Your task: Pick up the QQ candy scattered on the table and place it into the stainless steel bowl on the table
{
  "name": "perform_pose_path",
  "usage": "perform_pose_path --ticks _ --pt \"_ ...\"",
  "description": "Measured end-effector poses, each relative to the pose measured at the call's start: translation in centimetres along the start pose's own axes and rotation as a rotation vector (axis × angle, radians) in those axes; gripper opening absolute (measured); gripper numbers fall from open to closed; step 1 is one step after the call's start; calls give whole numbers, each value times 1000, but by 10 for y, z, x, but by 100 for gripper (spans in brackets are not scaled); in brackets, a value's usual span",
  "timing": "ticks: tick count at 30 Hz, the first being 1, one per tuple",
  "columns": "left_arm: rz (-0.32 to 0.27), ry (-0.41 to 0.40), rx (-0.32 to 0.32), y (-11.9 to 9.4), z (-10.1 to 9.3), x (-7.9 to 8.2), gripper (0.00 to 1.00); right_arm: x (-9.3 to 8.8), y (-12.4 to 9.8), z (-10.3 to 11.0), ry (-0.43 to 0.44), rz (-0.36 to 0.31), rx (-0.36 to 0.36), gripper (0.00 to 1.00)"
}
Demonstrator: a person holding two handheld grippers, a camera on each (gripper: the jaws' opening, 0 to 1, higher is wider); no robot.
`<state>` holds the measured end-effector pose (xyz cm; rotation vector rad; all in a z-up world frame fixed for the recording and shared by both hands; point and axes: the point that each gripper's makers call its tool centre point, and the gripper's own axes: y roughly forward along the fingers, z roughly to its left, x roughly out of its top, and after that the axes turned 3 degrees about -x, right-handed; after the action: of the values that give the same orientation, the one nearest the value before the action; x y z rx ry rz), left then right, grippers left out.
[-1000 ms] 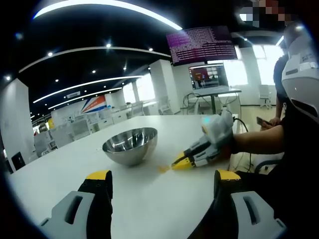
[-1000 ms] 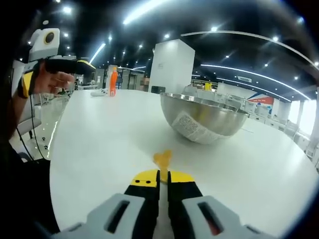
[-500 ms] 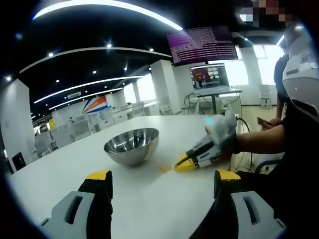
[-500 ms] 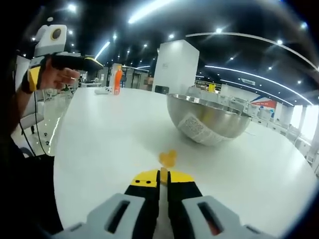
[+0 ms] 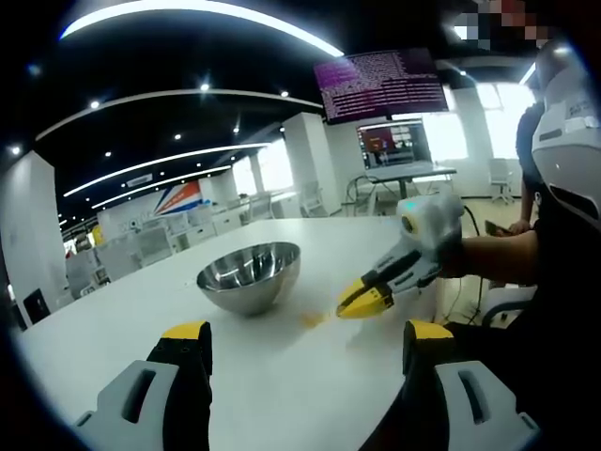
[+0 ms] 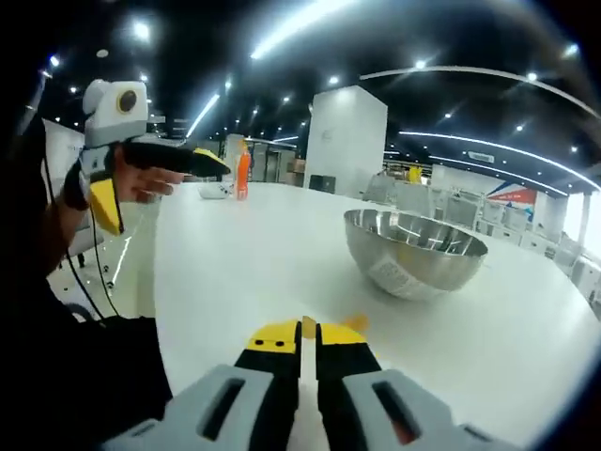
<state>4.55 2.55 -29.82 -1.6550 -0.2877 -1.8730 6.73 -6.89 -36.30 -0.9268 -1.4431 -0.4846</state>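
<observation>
The stainless steel bowl [image 5: 249, 275] [image 6: 414, 253] stands on the white table [image 5: 282, 385] [image 6: 235, 254]. An orange QQ candy [image 5: 313, 319] [image 6: 355, 322] lies on the table just right of the bowl. My right gripper [image 6: 308, 331] is shut with a small orange candy bit showing between its yellow tips. In the left gripper view the right gripper [image 5: 344, 311] hovers tilted, slightly above the lying candy. My left gripper [image 5: 307, 331] is open wide and holds nothing. A hand holds the left gripper [image 6: 202, 162] above the table's left edge.
An orange bottle [image 6: 243, 176] and a small white object [image 6: 218, 191] stand far back on the table. A person [image 5: 554, 235] sits at the table's right edge. Monitors [image 5: 380, 85] and a desk [image 5: 404, 174] lie behind.
My right gripper has risen off the table and drawn back from the bowl, still shut. One candy stays on the table. The left gripper has barely moved.
</observation>
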Motion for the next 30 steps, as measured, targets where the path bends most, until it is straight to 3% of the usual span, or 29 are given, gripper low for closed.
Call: perform_pose_path --ticks 14,22,30 --pt "2 1 6 -2 0 -1 84 68 -22 29 -77 -118 74 5" --pt "-2 -4 6 -3 0 -2 84 109 -33 22 -89 -193 95 5" --pt "-1 -5 2 -2 0 -3 84 181 -50 -5 -200 -326 25 5"
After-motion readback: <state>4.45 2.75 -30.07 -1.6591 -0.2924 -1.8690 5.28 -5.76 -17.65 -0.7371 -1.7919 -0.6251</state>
